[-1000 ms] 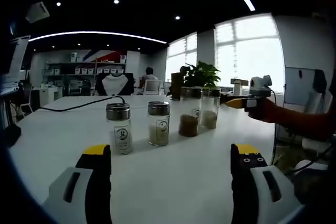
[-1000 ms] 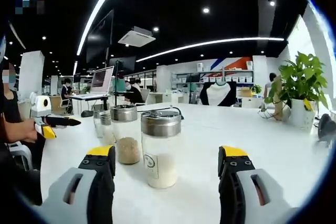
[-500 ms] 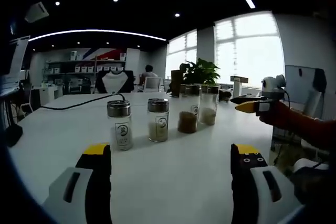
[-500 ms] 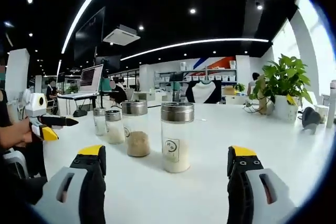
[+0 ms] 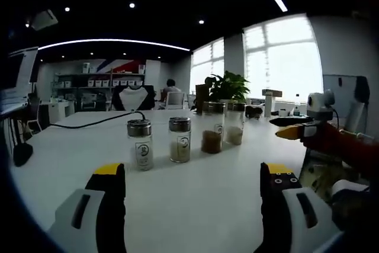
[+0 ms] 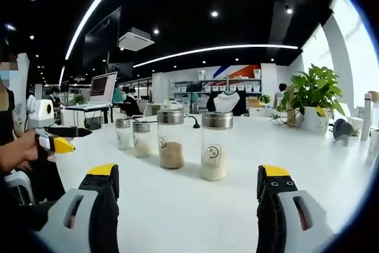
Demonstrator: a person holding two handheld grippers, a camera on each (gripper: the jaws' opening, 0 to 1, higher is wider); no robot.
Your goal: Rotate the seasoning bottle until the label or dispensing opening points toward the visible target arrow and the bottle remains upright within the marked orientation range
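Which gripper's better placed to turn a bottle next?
Probably right. In the right gripper view the end bottle stands upright nearly between the open right gripper's jaws, label facing it. The left gripper is open too, but its nearest bottle stands left of centre and looks farther off.

Four upright seasoning bottles [image 6: 217,145] beyond the right gripper's [image 6: 186,177] apparently spread jaws.

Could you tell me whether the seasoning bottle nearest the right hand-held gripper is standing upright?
Upright: the seasoning bottle stands on its base on the white table, metal cap on top, sides vertical.
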